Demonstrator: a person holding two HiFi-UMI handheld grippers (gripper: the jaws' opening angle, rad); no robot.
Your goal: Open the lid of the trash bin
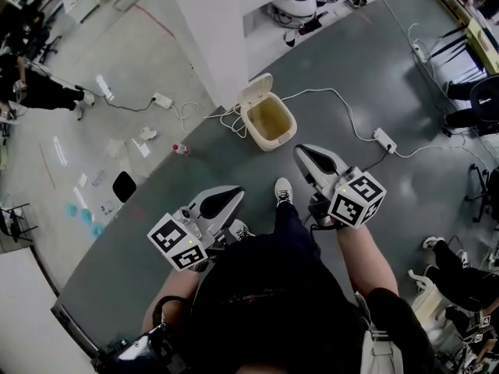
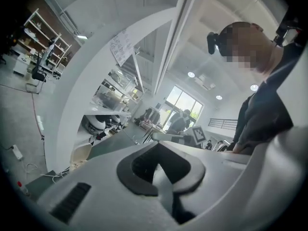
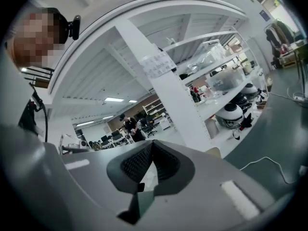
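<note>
Grey floor point(image 1: 366, 76), white pillar point(image 1: 207, 29)

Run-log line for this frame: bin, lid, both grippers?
trash bin: on floor, apart from both grippers | lid: open, tipped back | left gripper: shut, empty | right gripper: shut, empty

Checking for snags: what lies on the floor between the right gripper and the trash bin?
In the head view, only bare grey floor lies between the right gripper and the open trash bin; the white cable runs off to one side.
</note>
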